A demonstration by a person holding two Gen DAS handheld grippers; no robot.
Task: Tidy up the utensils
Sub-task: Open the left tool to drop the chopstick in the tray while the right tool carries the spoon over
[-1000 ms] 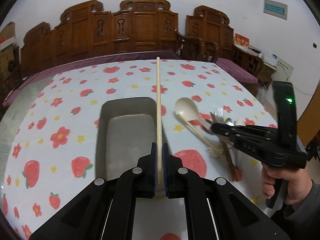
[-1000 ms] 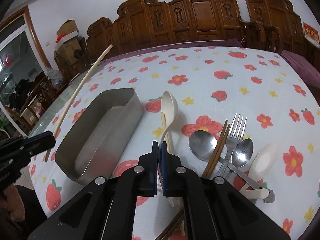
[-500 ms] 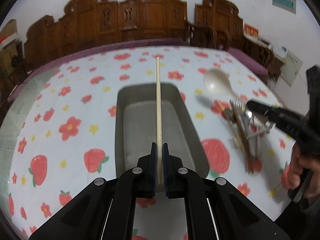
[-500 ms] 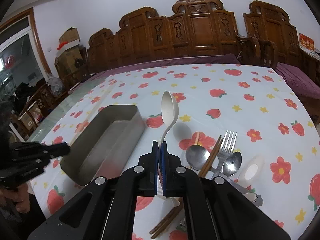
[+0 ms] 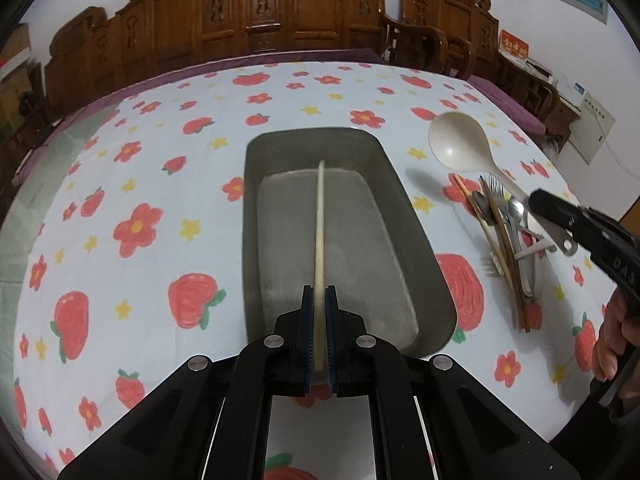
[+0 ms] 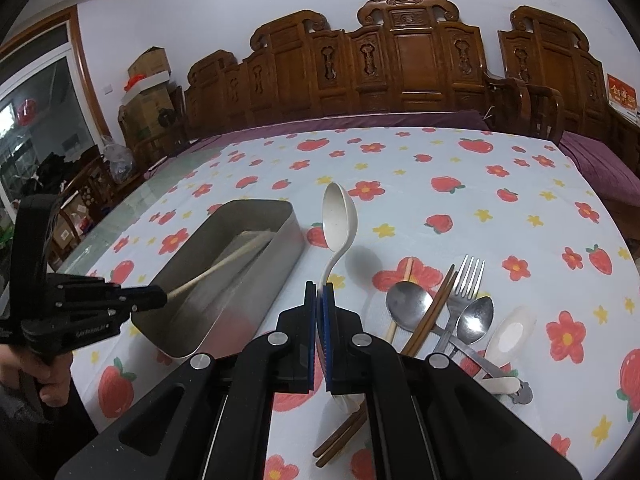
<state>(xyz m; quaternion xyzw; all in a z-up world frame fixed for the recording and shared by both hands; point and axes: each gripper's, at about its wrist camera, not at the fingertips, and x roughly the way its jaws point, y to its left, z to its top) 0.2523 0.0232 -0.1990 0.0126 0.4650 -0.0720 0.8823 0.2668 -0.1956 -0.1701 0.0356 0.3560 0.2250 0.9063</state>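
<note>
My left gripper (image 5: 319, 294) is shut on a pale chopstick (image 5: 320, 224), whose far end dips into the grey metal tray (image 5: 420, 236). The right wrist view shows the same chopstick (image 6: 224, 260) slanting into that tray (image 6: 280, 256) from the left gripper (image 6: 158, 300). My right gripper (image 6: 319, 292) is shut on the handle of a cream ladle spoon (image 6: 339, 216), lifted above the cloth with its bowl tilted up. In the left wrist view the spoon (image 5: 460, 142) hangs to the right of the tray, held by the right gripper (image 5: 538, 200).
A pile of utensils (image 6: 448, 312) lies right of the tray: metal spoons, a fork, brown chopsticks, a white spoon. The table wears a strawberry and flower cloth (image 5: 132, 208). Carved wooden chairs (image 6: 400, 64) line the far side. A hand (image 5: 612, 340) grips the right tool.
The left gripper swung over the tray and tilted down, lowering the chopstick's tip into it. The right gripper lifted the cream spoon off the utensil pile.
</note>
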